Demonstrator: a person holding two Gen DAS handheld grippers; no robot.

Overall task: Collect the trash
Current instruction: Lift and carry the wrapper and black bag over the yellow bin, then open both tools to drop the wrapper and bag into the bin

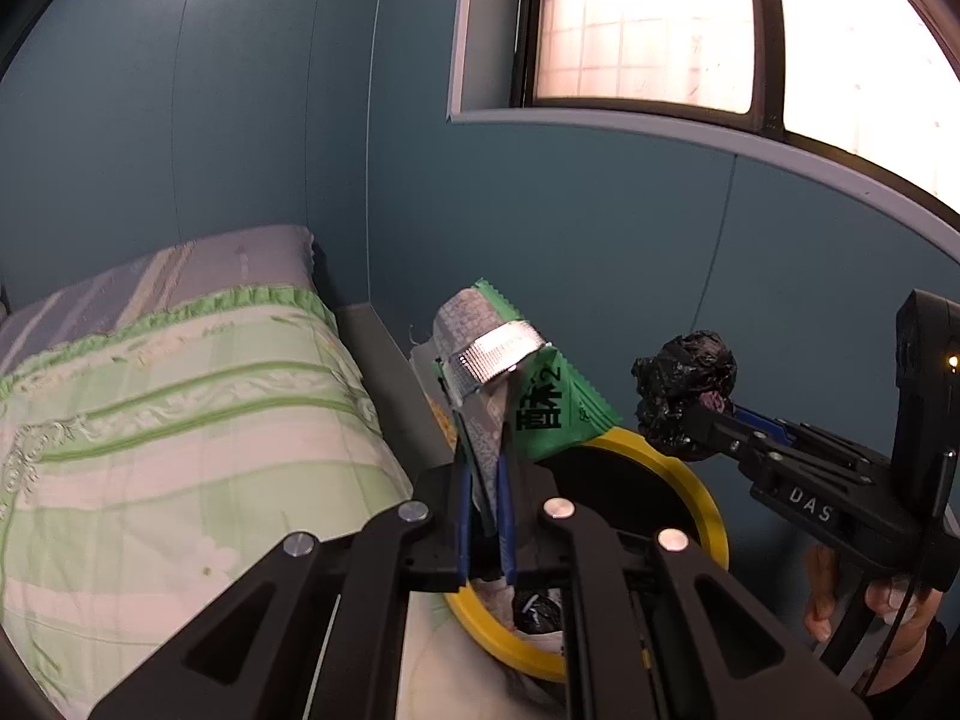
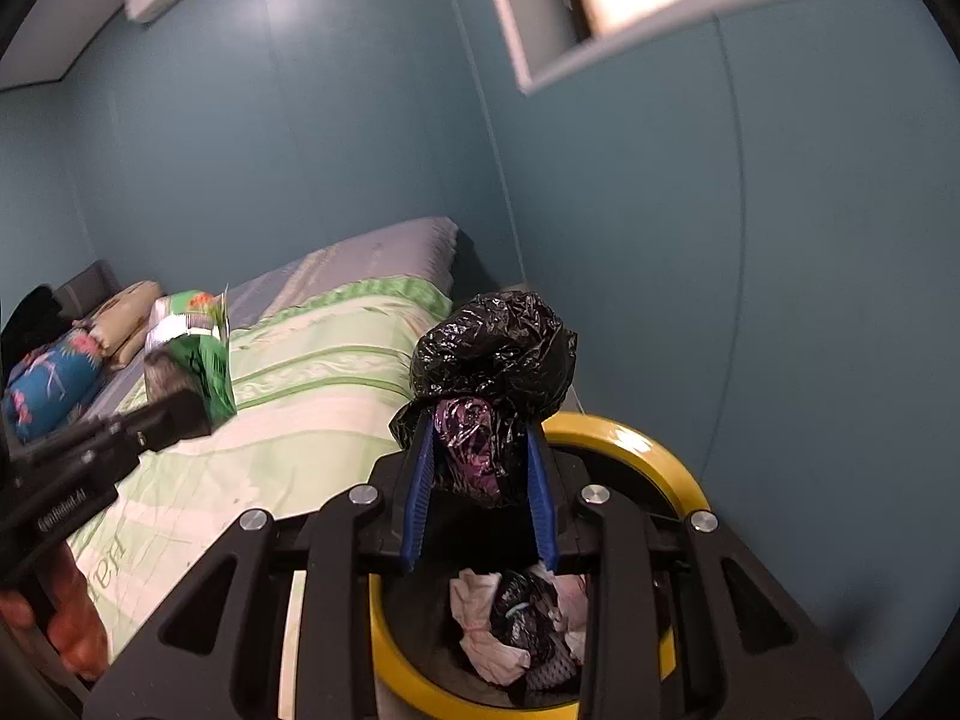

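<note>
My left gripper [image 1: 483,474] is shut on a green and silver snack wrapper [image 1: 510,390] and holds it above the yellow-rimmed trash bin [image 1: 708,498]. My right gripper [image 2: 480,456] is shut on a crumpled black plastic bag [image 2: 495,348] and holds it over the same bin [image 2: 630,438]. Crumpled white paper and black plastic [image 2: 516,618] lie inside the bin. In the left wrist view the right gripper [image 1: 690,420] with the black bag [image 1: 684,381] is to the right. In the right wrist view the left gripper [image 2: 180,408] with the wrapper [image 2: 198,348] is to the left.
A bed with a green and white striped cover [image 1: 150,420] lies left of the bin, against the teal wall [image 1: 570,228]. Folded clothes and a blue floral bundle [image 2: 54,378] lie at the bed's far end. A window [image 1: 690,24] is above.
</note>
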